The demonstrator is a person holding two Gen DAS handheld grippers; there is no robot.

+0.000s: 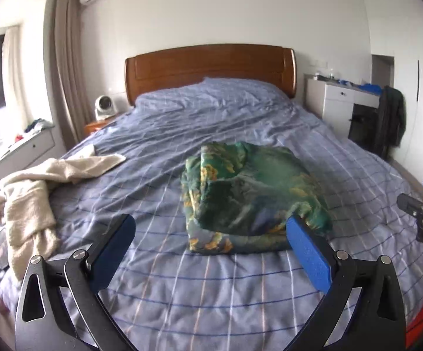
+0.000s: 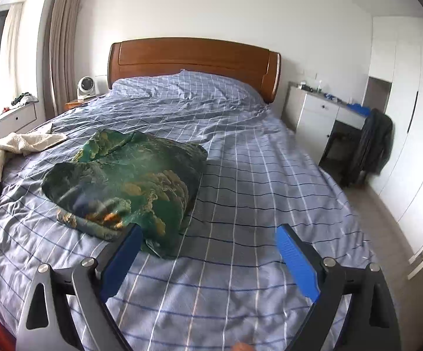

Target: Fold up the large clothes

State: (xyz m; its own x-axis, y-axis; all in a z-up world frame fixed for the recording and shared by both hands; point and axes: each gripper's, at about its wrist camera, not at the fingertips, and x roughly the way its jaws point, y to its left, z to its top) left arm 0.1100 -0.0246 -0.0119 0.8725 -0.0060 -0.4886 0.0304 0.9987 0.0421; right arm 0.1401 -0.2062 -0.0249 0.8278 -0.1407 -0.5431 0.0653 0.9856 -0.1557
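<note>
The green patterned garment [image 1: 252,193] lies folded in a bundle mid-bed toward the foot edge. Left tool [image 1: 211,251] and right tool [image 2: 208,260] both hang spread and empty; next, reach for the cream garment [image 1: 32,199] at the bed's left edge.

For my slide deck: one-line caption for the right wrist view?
Open right gripper above a folded green garment on the blue checked bed.
</note>
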